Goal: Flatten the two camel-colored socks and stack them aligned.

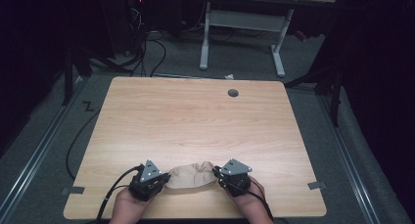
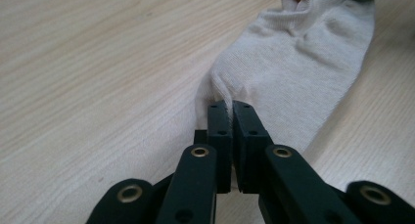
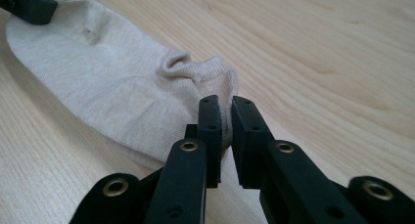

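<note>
High view: a beige sock (image 1: 190,176) lies flat on the wooden table (image 1: 195,121) near its 6 o'clock edge, stretched between the two grippers. The left gripper (image 1: 166,177) meets the sock's 9 o'clock end and the right gripper (image 1: 215,174) its 3 o'clock end, each held by a hand coming in from the bottom. A round grommet hole (image 1: 233,93) sits toward the table's 1 o'clock corner.

Left gripper view: the black jaws stand together, clamped on a pinched fold at the sock's (image 2: 293,67) edge; the fabric runs away toward 1 o'clock, resting on the tabletop (image 2: 98,62).

Right gripper view: the jaws are close together with a narrow gap, and a bunched bit of the sock's (image 3: 112,87) edge sits pinched between them. The sock extends toward 10 o'clock, where the other gripper's black jaw tip (image 3: 29,4) is on its far end.
</note>
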Demonstrator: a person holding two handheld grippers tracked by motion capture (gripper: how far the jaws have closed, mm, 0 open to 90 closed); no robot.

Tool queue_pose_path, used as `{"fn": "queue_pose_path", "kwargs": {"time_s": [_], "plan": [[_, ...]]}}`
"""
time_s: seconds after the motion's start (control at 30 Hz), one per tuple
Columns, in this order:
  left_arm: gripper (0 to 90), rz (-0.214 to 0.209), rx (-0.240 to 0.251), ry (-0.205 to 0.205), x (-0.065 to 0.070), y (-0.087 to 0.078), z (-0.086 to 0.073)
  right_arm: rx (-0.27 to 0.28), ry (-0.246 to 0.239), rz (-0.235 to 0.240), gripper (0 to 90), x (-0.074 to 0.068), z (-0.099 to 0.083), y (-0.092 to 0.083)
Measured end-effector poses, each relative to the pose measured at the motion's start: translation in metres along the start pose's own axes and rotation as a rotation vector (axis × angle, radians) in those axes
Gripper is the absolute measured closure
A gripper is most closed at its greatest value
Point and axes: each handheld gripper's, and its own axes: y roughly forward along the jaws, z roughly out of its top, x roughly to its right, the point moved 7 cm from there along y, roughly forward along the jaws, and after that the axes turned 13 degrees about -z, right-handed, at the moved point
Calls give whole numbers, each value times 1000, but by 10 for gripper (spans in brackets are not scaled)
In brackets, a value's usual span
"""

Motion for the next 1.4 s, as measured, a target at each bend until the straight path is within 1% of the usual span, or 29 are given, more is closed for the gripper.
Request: {"fn": "queue_pose_path", "kwargs": {"time_s": [0.1,0.17,0.23,0.33,0.5,0.73,0.9,1.1,1.2,1.3,1.37,1.4], "plan": [[861,1,-17,-10,-2,2,-4,-45,-9,19,806,-4,-5,6],[835,-5,-16,-11,-3,2,-4,-58,-15,22,788,-6,-6,8],[789,0,-13,-7,-3,1,-3,-55,-8,23,750,-6,-6,8],[732,0,-4,-15,-4,1,-3,-49,1,17,722,-5,-4,8],[666,4,6,-16,-5,0,-1,-35,12,12,702,-3,-3,6],[630,8,20,-21,-6,-1,0,-18,22,6,688,0,0,4],[623,14,37,-28,-9,-5,3,-4,30,-1,685,5,2,3],[612,27,65,-41,-16,-11,6,17,66,-23,685,17,5,0],[603,40,80,-50,-23,-14,7,25,91,-42,683,27,5,0],[595,62,93,-55,-34,-19,9,28,125,-65,677,42,3,1],[584,87,103,-63,-45,-23,9,26,152,-86,669,54,0,3],[581,101,105,-70,-53,-26,7,22,169,-97,666,59,-2,4]]}}
